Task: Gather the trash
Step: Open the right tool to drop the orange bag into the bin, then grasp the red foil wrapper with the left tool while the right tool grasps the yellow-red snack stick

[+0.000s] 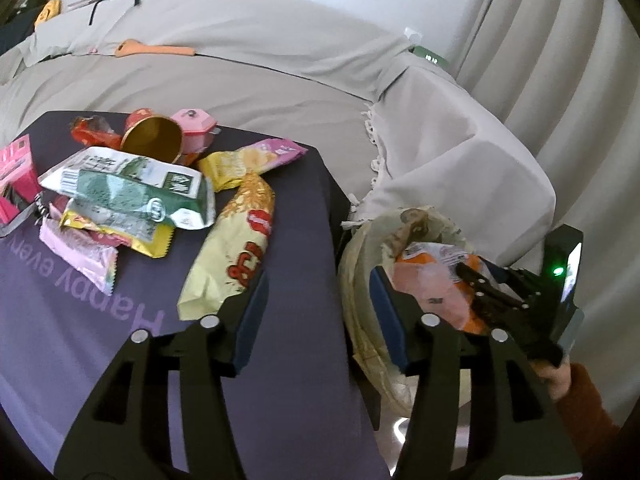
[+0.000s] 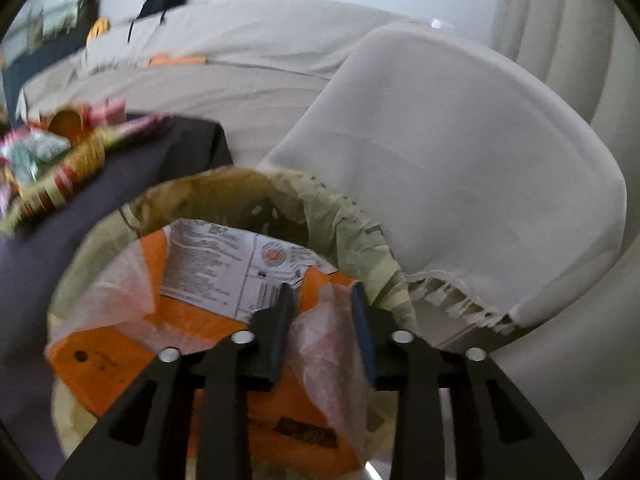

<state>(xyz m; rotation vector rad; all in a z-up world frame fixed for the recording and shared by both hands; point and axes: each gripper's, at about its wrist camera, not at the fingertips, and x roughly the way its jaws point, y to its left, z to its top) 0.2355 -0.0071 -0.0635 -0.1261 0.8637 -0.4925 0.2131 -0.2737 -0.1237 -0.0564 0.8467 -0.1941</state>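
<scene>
Several empty snack wrappers lie on the dark purple table (image 1: 288, 360): a long yellow bag (image 1: 232, 248), a green and white bag (image 1: 132, 192), a pink wrapper (image 1: 80, 252) and a gold-lined cup (image 1: 156, 138). My left gripper (image 1: 320, 312) is open and empty over the table's right edge. A bin with a pale liner (image 1: 360, 280) stands to the right of the table. My right gripper (image 2: 322, 312) hovers over the bin (image 2: 352, 232), jaws apart, with an orange and clear plastic bag (image 2: 192, 320) lying between and under them. It also shows in the left wrist view (image 1: 428, 284).
A sofa under a beige cover (image 1: 248, 60) runs behind the table, its armrest (image 2: 460, 184) right beside the bin. Pale curtains (image 1: 560, 60) hang at the right. A pink box (image 1: 196, 128) and pink packets (image 1: 16, 184) sit on the table's far and left sides.
</scene>
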